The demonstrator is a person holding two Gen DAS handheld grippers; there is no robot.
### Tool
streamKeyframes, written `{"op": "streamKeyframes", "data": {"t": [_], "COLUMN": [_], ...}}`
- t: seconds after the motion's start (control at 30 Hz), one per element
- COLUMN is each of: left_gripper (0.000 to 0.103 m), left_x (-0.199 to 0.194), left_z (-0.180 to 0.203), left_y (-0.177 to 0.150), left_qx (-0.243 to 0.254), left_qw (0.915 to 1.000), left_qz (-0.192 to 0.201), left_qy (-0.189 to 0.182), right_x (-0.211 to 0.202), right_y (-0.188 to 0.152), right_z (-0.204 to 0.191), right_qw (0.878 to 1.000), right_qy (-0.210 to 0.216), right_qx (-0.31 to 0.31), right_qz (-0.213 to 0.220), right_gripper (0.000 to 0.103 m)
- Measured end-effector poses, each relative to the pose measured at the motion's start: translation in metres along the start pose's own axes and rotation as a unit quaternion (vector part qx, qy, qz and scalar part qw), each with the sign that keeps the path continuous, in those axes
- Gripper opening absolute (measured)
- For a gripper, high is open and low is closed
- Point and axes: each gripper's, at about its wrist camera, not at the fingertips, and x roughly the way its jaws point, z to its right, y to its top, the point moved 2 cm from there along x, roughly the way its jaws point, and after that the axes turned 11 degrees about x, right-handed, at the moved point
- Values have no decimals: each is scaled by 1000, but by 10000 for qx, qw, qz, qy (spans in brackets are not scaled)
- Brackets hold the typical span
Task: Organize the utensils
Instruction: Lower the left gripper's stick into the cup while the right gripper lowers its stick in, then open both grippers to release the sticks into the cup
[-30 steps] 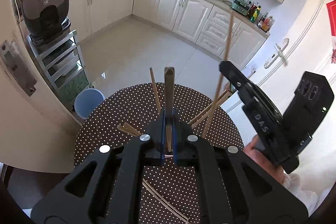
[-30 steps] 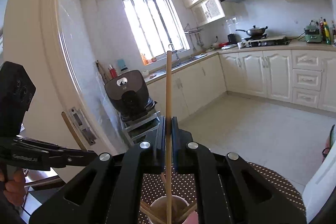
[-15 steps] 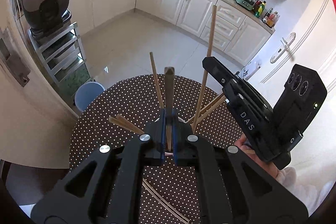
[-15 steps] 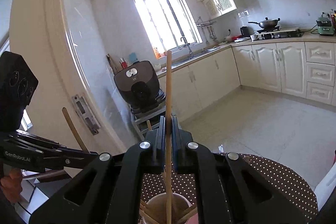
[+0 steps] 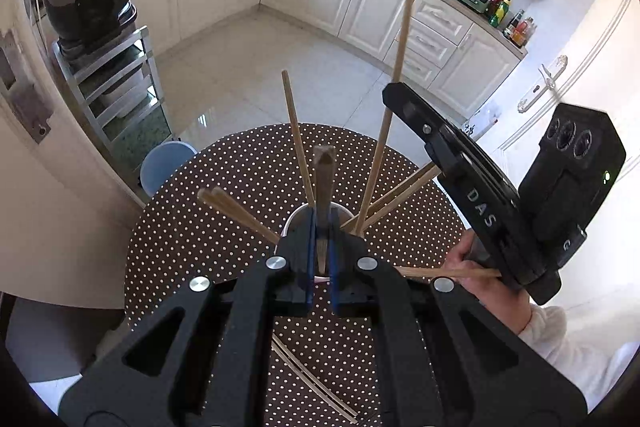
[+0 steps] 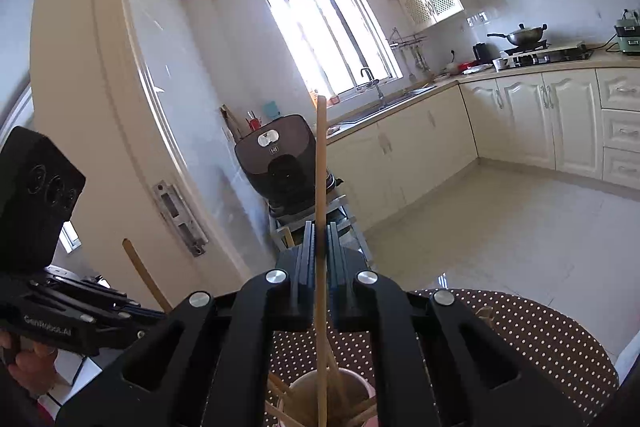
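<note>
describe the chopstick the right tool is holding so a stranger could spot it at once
Find the round polka-dot table, then the cup of wooden chopsticks on it. The one held stands nearly upright, pinched in the right tool, its lower end in the cup. This chopstick is pale and rises far above its leaning neighbours.

Cup point(image 5: 294, 223) on surface point(image 5: 224, 223), near its middle. Chopsticks point(image 5: 236, 213) stand in cup, fanned left, back and right. Left hand-held gripper point(image 5: 320, 247) above cup, one chopstick point(image 5: 323, 183) between its fingers. Right hand-held gripper point(image 6: 320, 247) to right, long chopstick point(image 6: 321, 187) running down into cup point(image 6: 304, 387). Two loose chopsticks point(image 5: 308, 379) on surface before cup.
</note>
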Motion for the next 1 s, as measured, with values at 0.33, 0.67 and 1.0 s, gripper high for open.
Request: {"op": "streamKeyframes", "data": {"t": [0.33, 0.67, 1.0], "left_gripper": [7, 7, 50], "left_x": [3, 0, -21], "left_z": [0, -3, 2], "left_y": [-3, -10, -20], "left_qx": [-30, -57, 110], "left_qw": [9999, 9998, 9999], "left_qz": [-111, -205, 23], "left_qy": [-5, -33, -16], "right_x": [-9, -21, -47], "right_y": [-6, -22, -31], "right_z": [-6, -16, -33], "right_qw": [9990, 9963, 9948], "right_qy": [-75, -326, -734], "right_qx": [-299, -428, -359], "right_qz": [-316, -676, -614], "right_gripper": [4, 8, 9]}}
